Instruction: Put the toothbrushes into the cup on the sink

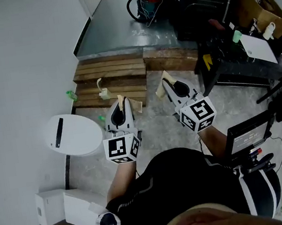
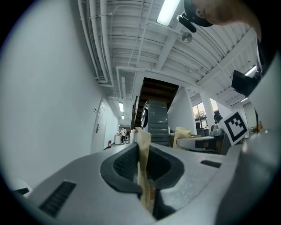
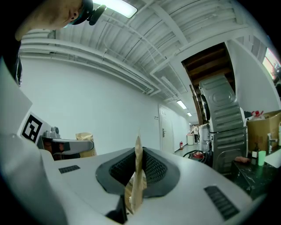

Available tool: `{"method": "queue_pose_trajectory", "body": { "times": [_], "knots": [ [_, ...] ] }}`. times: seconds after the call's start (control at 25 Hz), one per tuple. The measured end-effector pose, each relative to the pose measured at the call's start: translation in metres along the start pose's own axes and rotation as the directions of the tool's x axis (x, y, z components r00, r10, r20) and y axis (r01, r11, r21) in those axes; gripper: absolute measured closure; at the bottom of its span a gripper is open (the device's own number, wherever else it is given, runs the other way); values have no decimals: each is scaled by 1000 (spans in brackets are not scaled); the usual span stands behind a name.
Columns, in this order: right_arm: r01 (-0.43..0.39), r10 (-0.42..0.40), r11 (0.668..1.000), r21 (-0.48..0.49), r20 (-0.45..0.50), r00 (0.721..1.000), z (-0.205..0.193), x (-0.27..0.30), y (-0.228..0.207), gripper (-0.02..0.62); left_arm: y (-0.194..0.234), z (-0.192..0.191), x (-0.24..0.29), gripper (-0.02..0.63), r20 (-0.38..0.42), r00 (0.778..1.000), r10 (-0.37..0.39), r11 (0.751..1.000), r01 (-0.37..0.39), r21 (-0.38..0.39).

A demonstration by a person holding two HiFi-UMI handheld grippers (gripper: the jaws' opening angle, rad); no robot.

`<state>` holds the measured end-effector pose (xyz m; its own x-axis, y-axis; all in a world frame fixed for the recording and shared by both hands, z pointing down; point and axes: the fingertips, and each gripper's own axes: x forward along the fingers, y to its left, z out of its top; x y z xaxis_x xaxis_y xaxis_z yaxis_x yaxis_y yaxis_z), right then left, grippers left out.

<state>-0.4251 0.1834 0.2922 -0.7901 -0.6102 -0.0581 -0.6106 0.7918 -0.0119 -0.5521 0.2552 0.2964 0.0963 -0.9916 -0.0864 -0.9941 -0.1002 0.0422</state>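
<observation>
The left gripper [image 1: 122, 102] and right gripper [image 1: 165, 81] both have their jaws closed, tan tips pressed together with nothing held. The white sink [image 1: 82, 141] sits at nine o'clock of the left gripper, with a dark stick [image 1: 59, 132] on it.

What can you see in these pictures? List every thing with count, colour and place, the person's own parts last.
pallet: one, brown wood, floor ahead.
round fixture: one, white, by left wall.
boxes: two, white, lower left.
cardboard box: one, brown, upper right.
stand: one, black, right side.
tan strip: two, tan, one pinched in each gripper.
left gripper: one, white-grey, shut on a tan strip.
right gripper: one, white-grey, shut on a tan strip.
</observation>
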Motion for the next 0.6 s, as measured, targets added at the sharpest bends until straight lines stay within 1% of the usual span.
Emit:
{"method": "queue_pose_trajectory", "body": {
  "times": [0.16, 0.44, 0.52, 0.6],
  "knots": [
    [42, -42, 999, 4, -10, 999, -2, -5, -3, 552, -3, -4, 0, 572, -7, 999, -44, 999, 44, -21],
    [136, -136, 990, 24, -21, 990, 5, -20, -51, 552, -33, -5, 29, 572, -15, 992, -126, 991, 125, -44],
    [150, -150, 988, 25, -18, 989, 0, -30, -59, 552, -43, -13, 31, 572, -19, 989, -145, 989, 144, -43],
    [147, -147, 989, 16, -8, 989, -2, -33, -57, 552, -46, -17, 31, 572, -17, 988, -156, 987, 156, -37]
  ]
}}
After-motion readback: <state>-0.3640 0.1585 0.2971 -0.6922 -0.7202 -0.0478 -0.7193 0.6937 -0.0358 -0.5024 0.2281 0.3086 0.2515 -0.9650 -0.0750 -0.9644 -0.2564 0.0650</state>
